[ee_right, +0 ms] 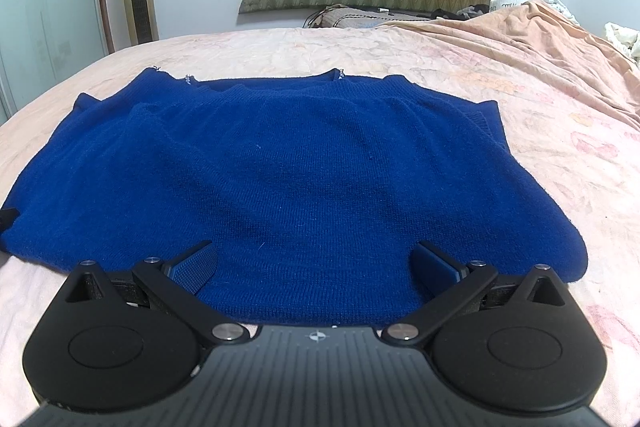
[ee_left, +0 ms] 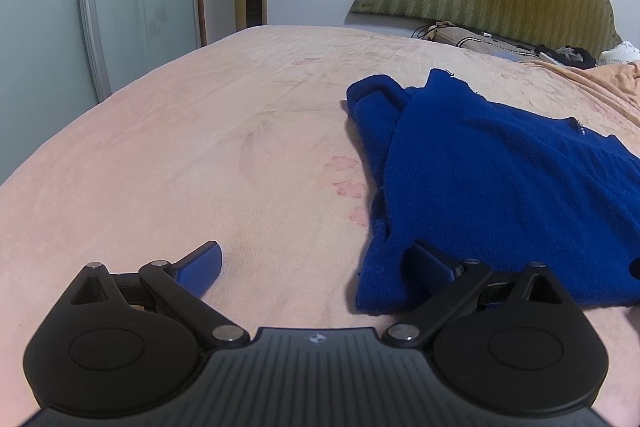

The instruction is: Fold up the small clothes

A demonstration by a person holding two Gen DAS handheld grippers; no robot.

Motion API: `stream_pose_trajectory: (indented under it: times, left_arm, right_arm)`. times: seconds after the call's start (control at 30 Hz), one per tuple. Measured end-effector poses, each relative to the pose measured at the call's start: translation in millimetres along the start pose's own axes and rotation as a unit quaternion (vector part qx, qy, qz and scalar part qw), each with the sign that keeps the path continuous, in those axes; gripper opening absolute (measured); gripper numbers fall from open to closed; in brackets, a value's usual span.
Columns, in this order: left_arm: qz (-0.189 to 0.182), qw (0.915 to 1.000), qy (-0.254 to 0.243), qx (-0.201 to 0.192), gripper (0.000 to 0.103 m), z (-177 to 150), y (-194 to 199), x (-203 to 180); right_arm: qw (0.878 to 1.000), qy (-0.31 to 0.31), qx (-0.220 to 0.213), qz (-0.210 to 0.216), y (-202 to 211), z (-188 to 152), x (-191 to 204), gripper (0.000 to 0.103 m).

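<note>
Folding the blue sweater (ee_right: 280, 167) on the bed (ee_left: 160, 147) goes best if both wide-open, empty grippers (ee_left: 316, 263) (ee_right: 314, 263) pinch the near hem evenly.

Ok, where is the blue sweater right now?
The blue sweater lies flat on the pink bedsheet, centred before the right gripper, at the right of the left wrist view.

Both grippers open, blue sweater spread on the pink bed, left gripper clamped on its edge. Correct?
Not quite: the left gripper is not clamped. The left wrist view shows its jaws wide apart, one finger over the blue sweater edge, the other over bare pink bed. The rest holds: the right gripper is open and the sweater lies spread on the bed.
</note>
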State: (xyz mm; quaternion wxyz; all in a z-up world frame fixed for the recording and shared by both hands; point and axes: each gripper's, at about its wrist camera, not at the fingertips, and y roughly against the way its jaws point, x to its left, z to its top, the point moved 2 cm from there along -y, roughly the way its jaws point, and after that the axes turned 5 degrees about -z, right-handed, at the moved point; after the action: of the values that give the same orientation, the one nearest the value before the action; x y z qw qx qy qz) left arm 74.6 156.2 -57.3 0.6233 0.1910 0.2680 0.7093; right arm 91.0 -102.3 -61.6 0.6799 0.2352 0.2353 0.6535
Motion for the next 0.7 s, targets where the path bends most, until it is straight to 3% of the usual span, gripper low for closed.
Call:
stream_pose_trajectory:
  times: [0.27, 0.43, 0.6, 0.7]
  left_arm:
    - [-0.001, 1.0000, -0.003, 0.003, 0.103, 0.4, -0.4, -1.4]
    - [-0.024, 0.9996, 0.003, 0.014, 0.103, 3.2, 6.0, 7.1]
    - [-0.082, 0.9957, 0.017, 0.040, 0.103, 46.2, 2.8, 28.5]
    - [-0.119, 0.9894, 0.049, 0.067, 0.103, 84.1, -25.3, 37.9]
  right_arm:
    - [1.000, 0.000, 0.001, 0.000, -0.8, 0.3, 0.4, 0.103]
    - [1.000, 0.000, 0.001, 0.000, -0.6, 0.4, 0.9, 0.103]
    - [1.000, 0.003, -0.005, -0.006, 11.3, 1.2, 3.2, 0.100]
    - [0.997, 0.063, -0.048, 0.025, 37.1, 6.3, 35.3, 0.101]
